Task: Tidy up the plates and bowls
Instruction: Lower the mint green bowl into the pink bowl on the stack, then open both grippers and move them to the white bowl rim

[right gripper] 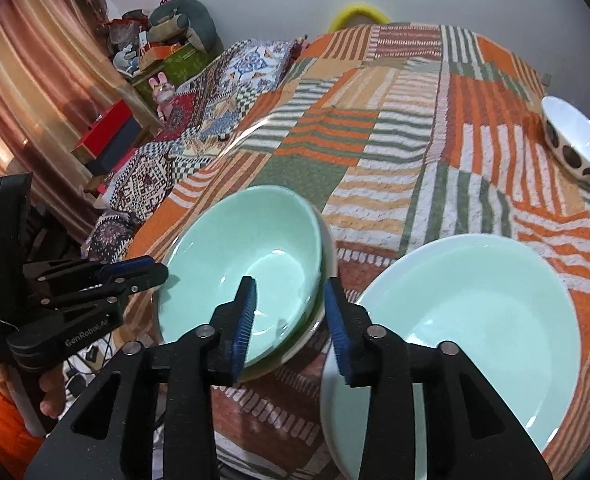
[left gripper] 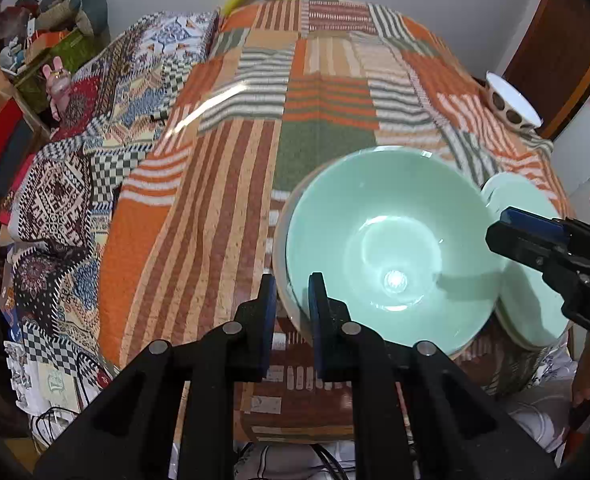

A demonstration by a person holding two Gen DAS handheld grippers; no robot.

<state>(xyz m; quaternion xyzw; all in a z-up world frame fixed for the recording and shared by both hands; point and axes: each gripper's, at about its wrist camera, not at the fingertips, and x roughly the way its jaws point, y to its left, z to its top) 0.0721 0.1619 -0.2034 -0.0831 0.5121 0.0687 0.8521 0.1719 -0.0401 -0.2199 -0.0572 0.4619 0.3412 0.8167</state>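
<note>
A mint bowl (left gripper: 395,240) (right gripper: 255,248) is nested in a second bowl with a white and green rim on the striped quilt. My left gripper (left gripper: 293,280) (right gripper: 159,270) is shut on the stack's left rim. My right gripper (right gripper: 291,284) (left gripper: 503,224) straddles the right rim. One finger is inside the bowl and one outside, both off the rim, so it is open. A mint plate (right gripper: 475,320) (left gripper: 535,280) lies just right of the bowls. A white bowl with brown spots (right gripper: 579,140) (left gripper: 511,100) stands at the quilt's far right edge.
The orange, green and white patchwork quilt (left gripper: 255,120) covers a bed. A patterned blanket (right gripper: 199,112) hangs down its left side. Boxes and soft toys (right gripper: 159,52) pile up at the far left by a curtain (right gripper: 23,80). Cables lie on the floor below.
</note>
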